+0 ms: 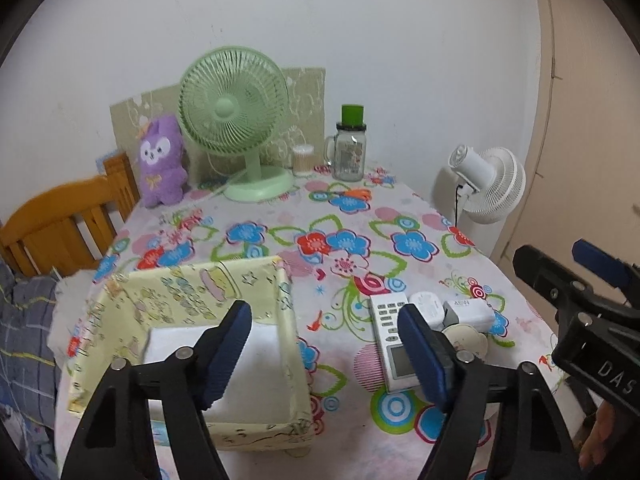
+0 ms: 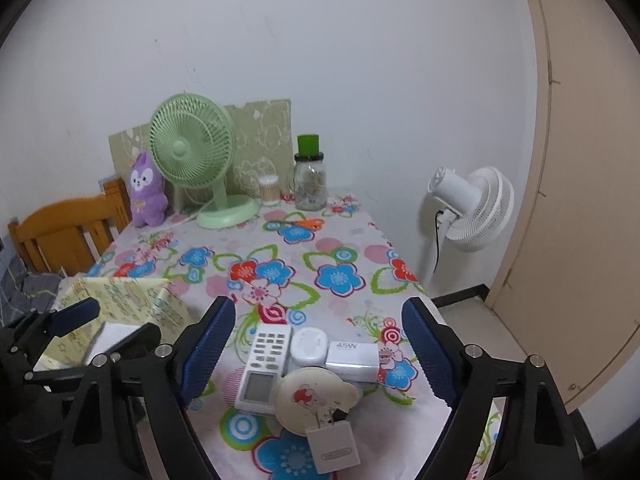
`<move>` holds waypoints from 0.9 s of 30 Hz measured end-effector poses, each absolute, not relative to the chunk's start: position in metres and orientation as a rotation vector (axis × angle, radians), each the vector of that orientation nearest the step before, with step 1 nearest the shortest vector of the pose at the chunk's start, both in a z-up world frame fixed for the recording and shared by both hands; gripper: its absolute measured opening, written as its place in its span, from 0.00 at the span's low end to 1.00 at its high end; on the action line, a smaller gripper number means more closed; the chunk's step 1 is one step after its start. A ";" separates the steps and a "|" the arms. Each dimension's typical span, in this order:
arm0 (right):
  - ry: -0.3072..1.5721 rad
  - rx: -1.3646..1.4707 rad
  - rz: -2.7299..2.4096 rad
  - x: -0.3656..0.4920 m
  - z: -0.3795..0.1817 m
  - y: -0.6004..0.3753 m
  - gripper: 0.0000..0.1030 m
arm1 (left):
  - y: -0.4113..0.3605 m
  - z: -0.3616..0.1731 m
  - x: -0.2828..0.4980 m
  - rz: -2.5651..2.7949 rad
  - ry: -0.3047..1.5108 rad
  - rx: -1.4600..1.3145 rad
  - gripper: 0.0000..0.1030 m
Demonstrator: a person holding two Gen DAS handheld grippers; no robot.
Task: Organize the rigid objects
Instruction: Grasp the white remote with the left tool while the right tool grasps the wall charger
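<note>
A pale yellow fabric box (image 1: 288, 312) with a white bottom sits at the table's near left. My left gripper (image 1: 326, 354) hangs open over its right wall, nothing between the fingers. To the right lies a cluster: a white remote (image 2: 266, 364), a small white rounded case (image 2: 308, 346), a white 45W charger (image 2: 354, 358), a round cream compact (image 2: 316, 400) and a small white plug (image 2: 334, 450). My right gripper (image 2: 316, 356) stands open above this cluster, its fingers either side of it without touching. The remote (image 1: 390, 340) also shows beside my left gripper's right finger.
At the back of the flowered tablecloth (image 2: 280, 264) stand a green desk fan (image 2: 192, 160), a purple plush (image 2: 146, 192), a cotton-swab tub (image 2: 269, 190) and a glass jar with a green lid (image 2: 310, 176). A white floor fan (image 2: 472, 208) is right of the table, a wooden chair (image 2: 60, 232) left.
</note>
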State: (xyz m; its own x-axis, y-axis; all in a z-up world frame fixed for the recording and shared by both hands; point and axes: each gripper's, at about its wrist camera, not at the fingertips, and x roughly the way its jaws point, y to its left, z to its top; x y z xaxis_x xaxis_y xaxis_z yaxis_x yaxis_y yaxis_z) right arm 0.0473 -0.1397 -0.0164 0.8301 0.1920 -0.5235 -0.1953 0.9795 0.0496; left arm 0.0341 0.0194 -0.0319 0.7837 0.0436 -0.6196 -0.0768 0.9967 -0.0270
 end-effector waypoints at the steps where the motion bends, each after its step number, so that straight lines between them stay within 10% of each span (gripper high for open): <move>1: 0.565 -0.008 0.203 0.050 -0.020 -0.141 0.82 | 0.020 -0.033 0.036 0.060 0.672 -0.061 0.74; 27: 0.743 -0.006 0.127 0.109 -0.083 -0.180 0.78 | -0.029 -0.077 0.098 -0.032 0.806 -0.006 0.67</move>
